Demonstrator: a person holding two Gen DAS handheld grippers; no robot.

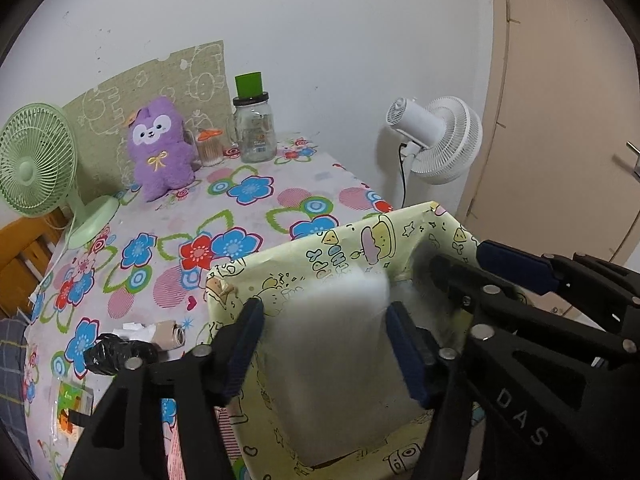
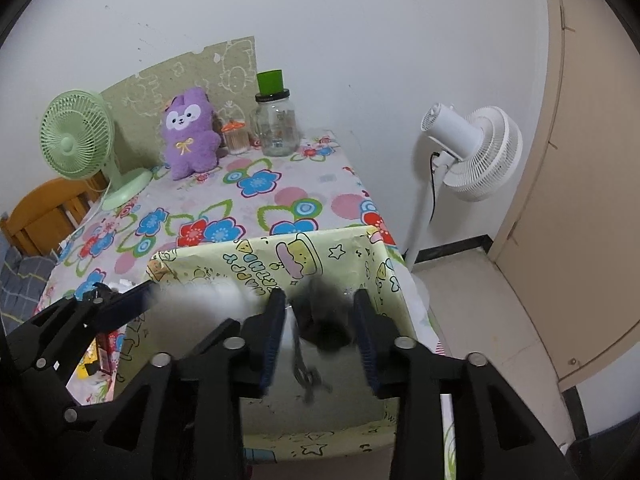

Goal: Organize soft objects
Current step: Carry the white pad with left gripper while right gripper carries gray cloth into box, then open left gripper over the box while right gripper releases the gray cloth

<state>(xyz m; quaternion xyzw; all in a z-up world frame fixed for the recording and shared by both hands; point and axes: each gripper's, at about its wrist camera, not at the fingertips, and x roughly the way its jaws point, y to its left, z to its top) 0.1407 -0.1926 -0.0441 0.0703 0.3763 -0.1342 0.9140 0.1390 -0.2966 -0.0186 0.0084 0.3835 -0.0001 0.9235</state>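
while both grippers hang over the yellow cartoon-print box (image 1: pixel 320 252) at the near edge of the flowered table (image 1: pixel 256 200), the white fluffy pad (image 1: pixel 332 344) sits between the left gripper (image 1: pixel 324 344) fingers, blurred. it looks like a flat slab, long axis running away from the camera and down into the box, far end tipped up toward the box's far wall. both blue pads are just beside its edges, but the blur hides whether they press, so i cannot tell if it is gripped or let go.

over on the right gripper (image 2: pixel 320 332), a dark fuzzy thing (image 2: pixel 324 320) hangs smeared between the jaws, something thin and dark trailing down from it. there is a gap to the right-hand pad, so these jaws stand apart, off the object. it is over the box's open inside, right of the white pad. its shape is too blurred to give an axis.
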